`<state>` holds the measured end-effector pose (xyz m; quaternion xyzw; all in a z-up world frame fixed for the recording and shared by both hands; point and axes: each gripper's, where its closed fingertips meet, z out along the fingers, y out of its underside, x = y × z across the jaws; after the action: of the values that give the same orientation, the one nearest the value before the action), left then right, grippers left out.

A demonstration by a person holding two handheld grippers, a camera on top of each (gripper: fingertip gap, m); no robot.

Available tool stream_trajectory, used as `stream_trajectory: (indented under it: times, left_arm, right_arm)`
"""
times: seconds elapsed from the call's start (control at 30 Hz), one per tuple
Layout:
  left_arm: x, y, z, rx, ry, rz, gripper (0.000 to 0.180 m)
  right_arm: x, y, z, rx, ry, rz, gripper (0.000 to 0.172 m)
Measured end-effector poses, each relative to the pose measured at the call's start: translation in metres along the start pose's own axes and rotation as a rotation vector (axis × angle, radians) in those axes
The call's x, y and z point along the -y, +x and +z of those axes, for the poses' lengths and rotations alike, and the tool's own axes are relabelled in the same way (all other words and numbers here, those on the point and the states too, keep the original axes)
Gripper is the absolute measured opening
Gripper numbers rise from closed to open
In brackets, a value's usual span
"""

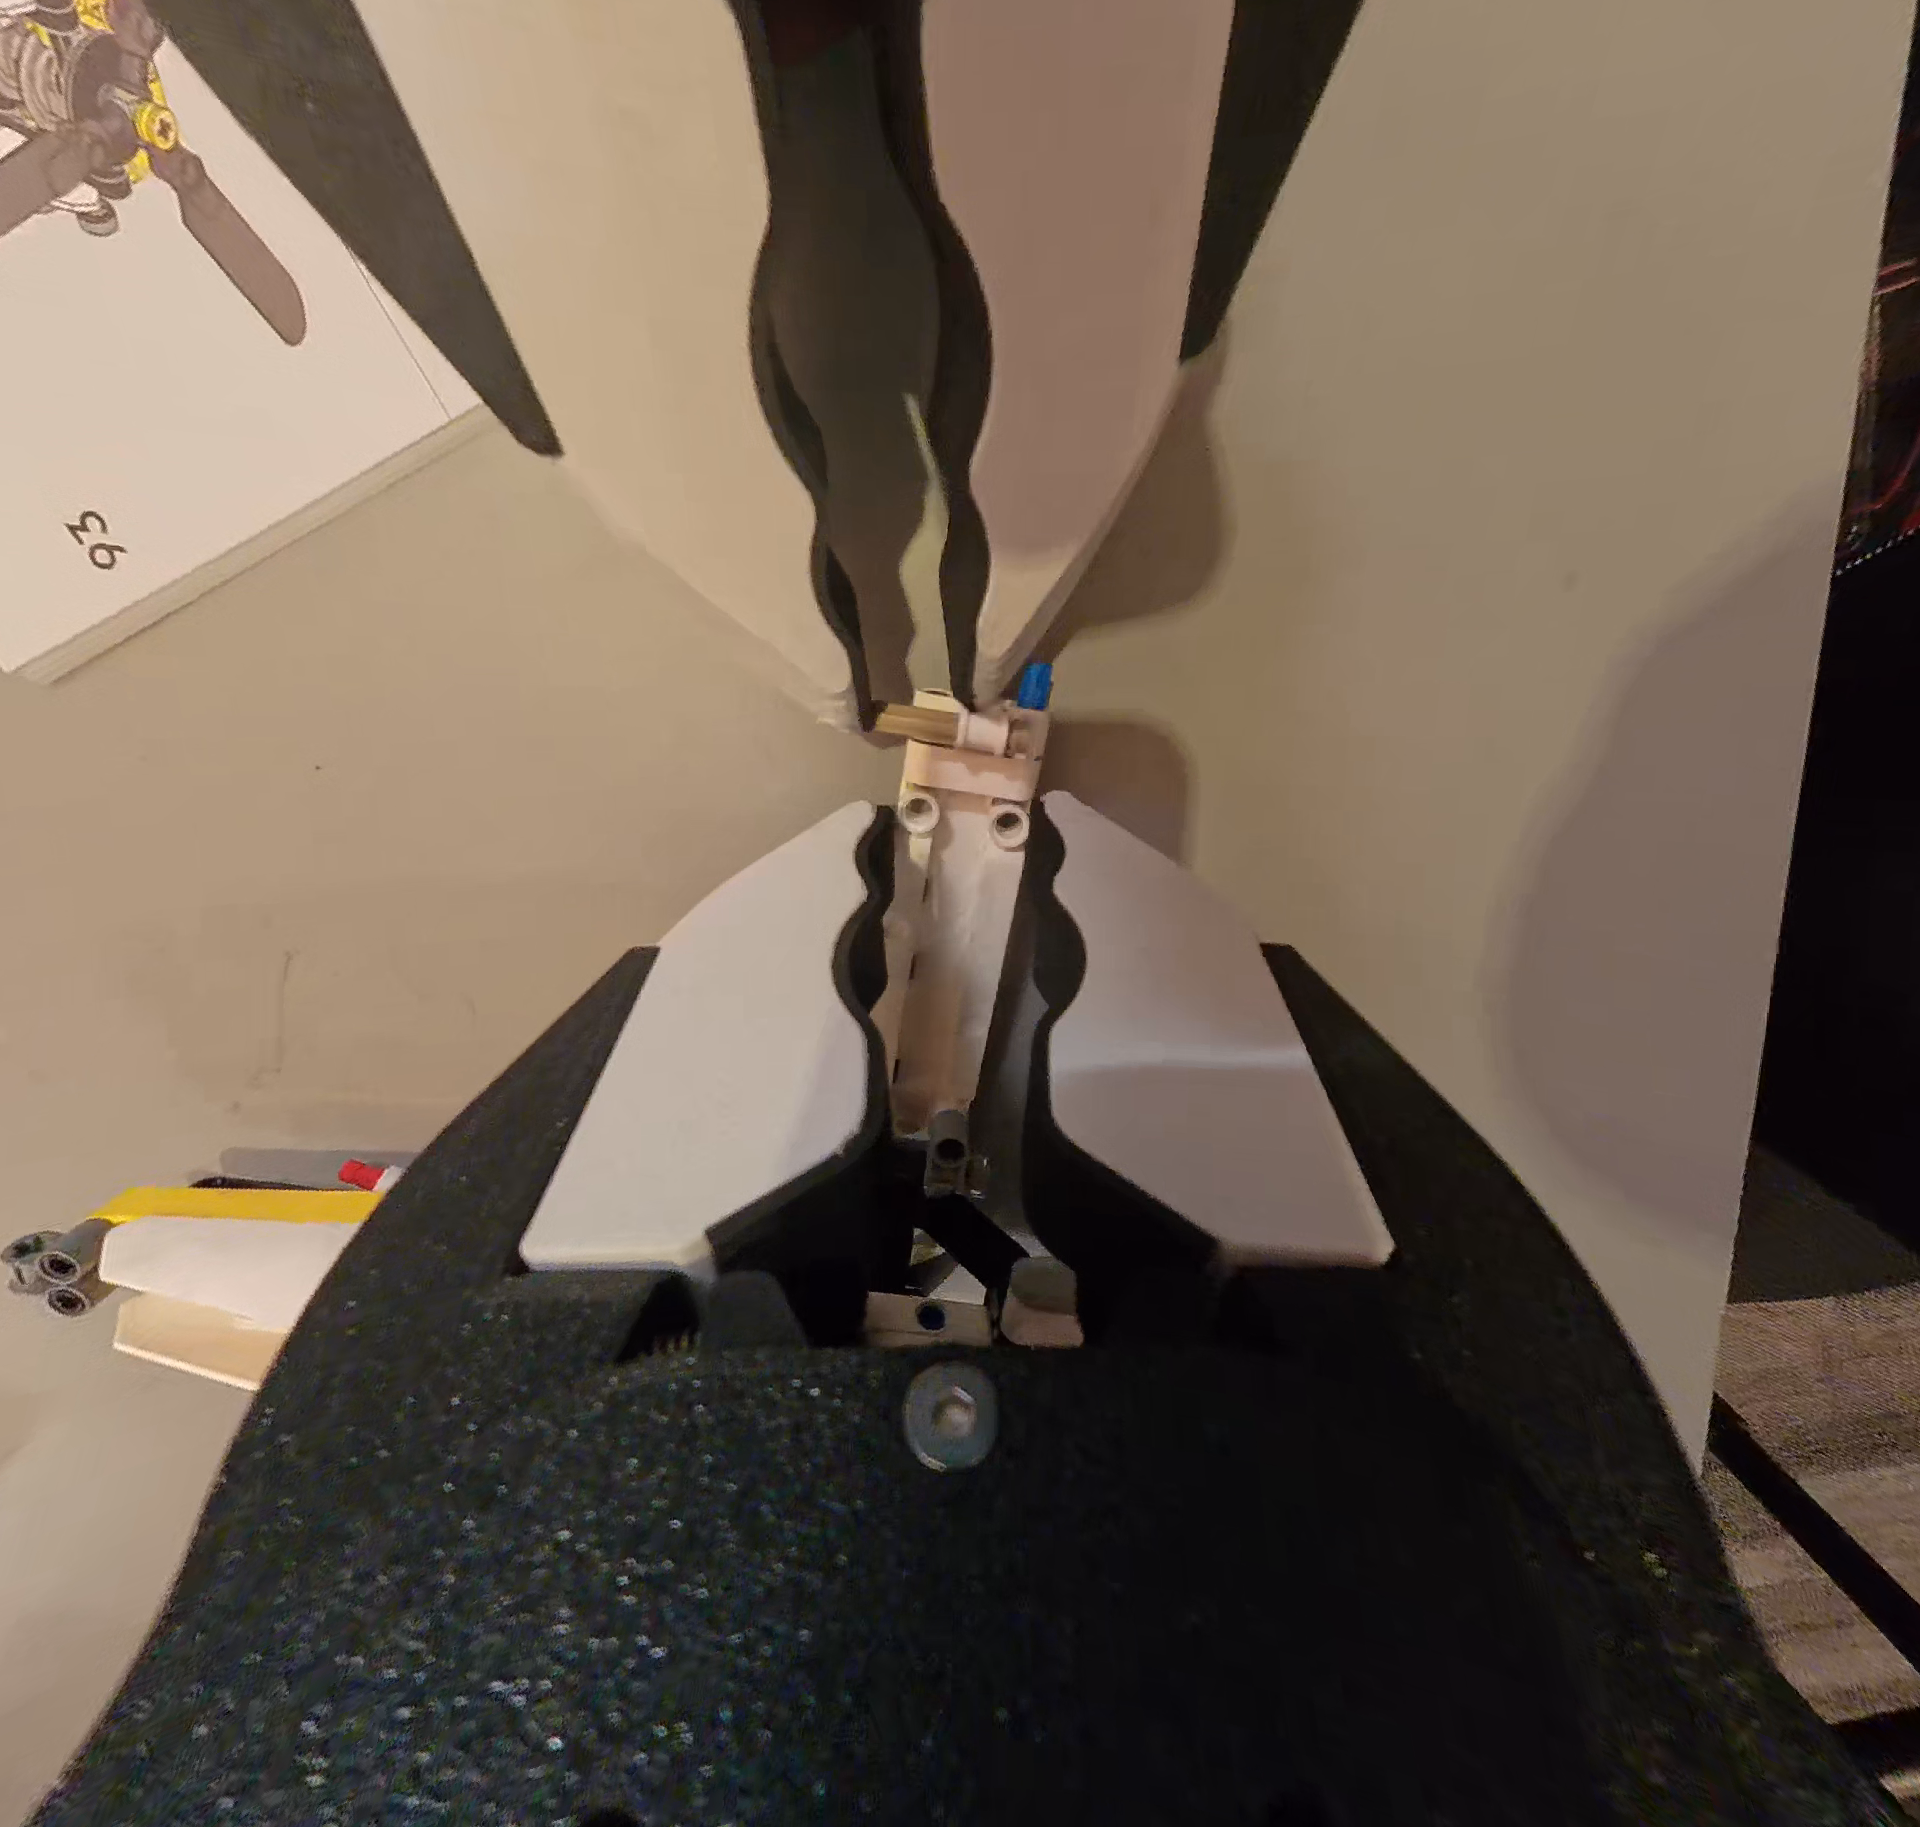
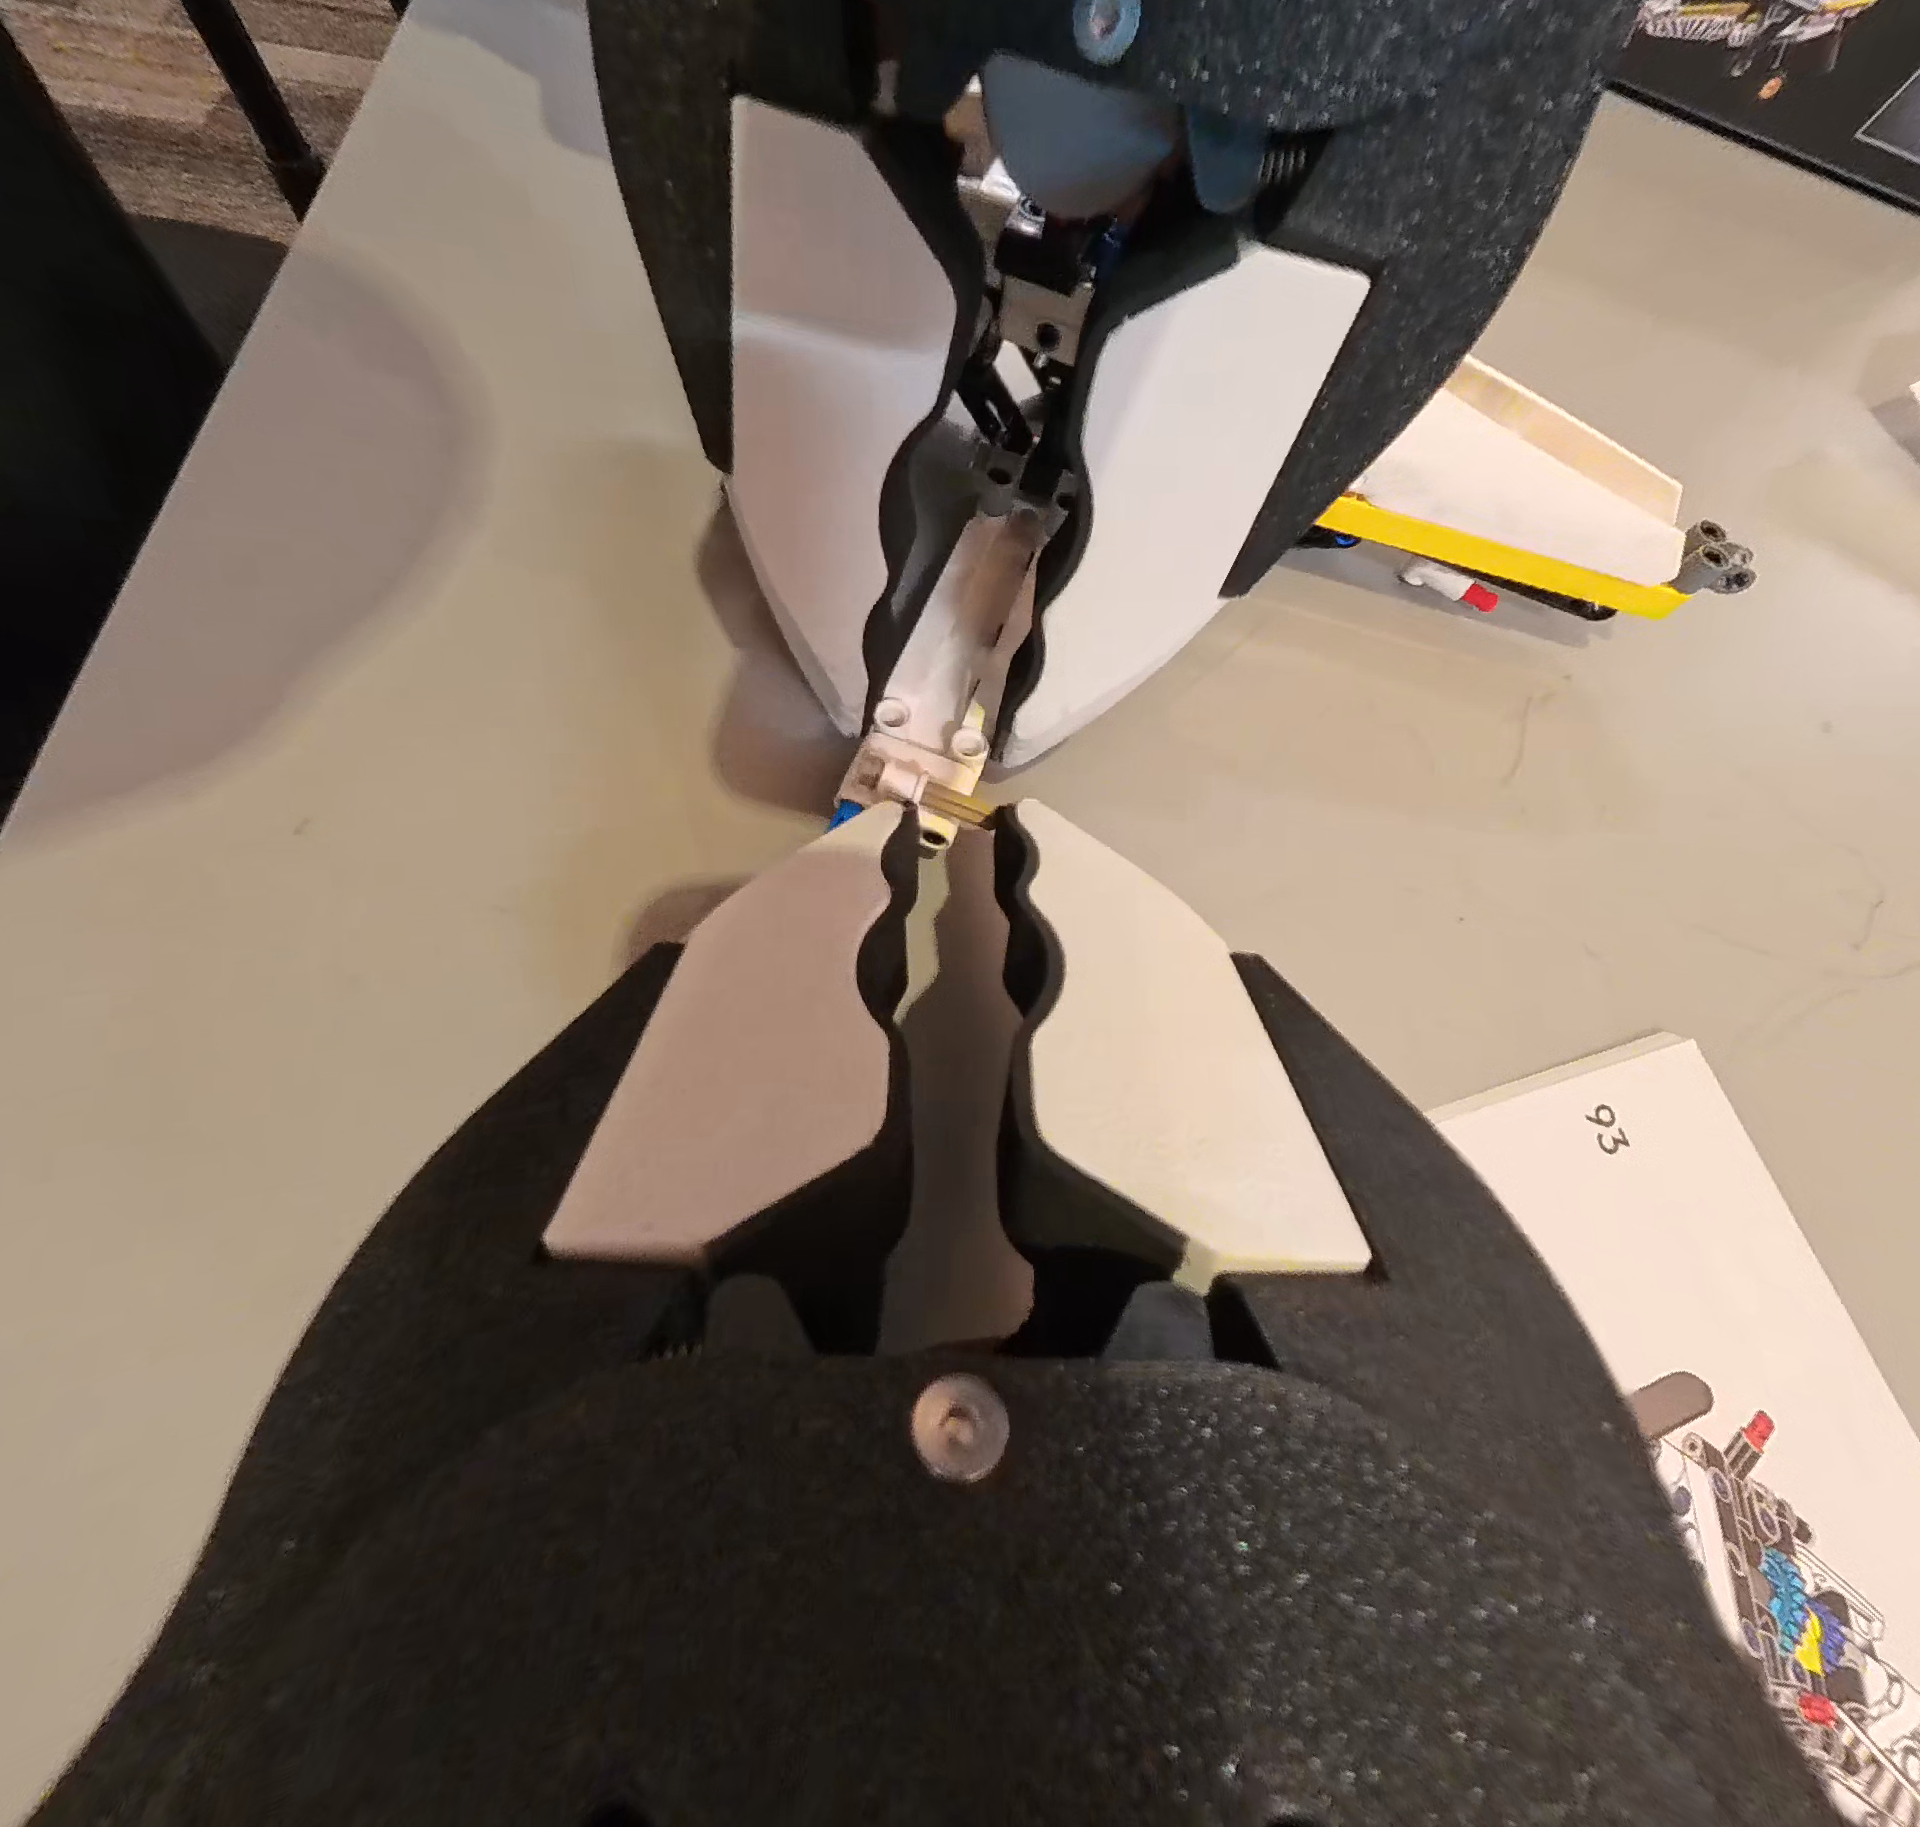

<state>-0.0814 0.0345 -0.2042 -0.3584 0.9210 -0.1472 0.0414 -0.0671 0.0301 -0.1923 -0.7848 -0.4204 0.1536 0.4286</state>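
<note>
Both grippers clenched: left gripper (image 1: 961,821) on white brick assembly (image 1: 966,904), right gripper (image 2: 951,821) on its tan pin (image 2: 956,809).

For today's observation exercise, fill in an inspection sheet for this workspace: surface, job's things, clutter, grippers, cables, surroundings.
Surface: beige tabletop, bare around the grippers.
Job's things: white brick assembly; tan axle piece and blue pin at its front end.
Clutter: white-and-yellow brick build; open instruction booklet.
Grippers: left gripper clamps the white assembly; right gripper pinches the tan axle piece.
Cables: nothing seen.
Surroundings: patterned carpet; dark box with a model picture.
</note>
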Motion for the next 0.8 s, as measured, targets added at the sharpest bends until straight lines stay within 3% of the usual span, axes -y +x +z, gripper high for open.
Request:
stream_trajectory:
  times: [0.8]
  left_arm:
    - [-0.0007,0.0014,0.0066,-0.019,-0.026,0.029,0.026]
  right_arm:
    - [-0.0055,-0.0039,0.0029,0.005,-0.051,-0.041,0.011]
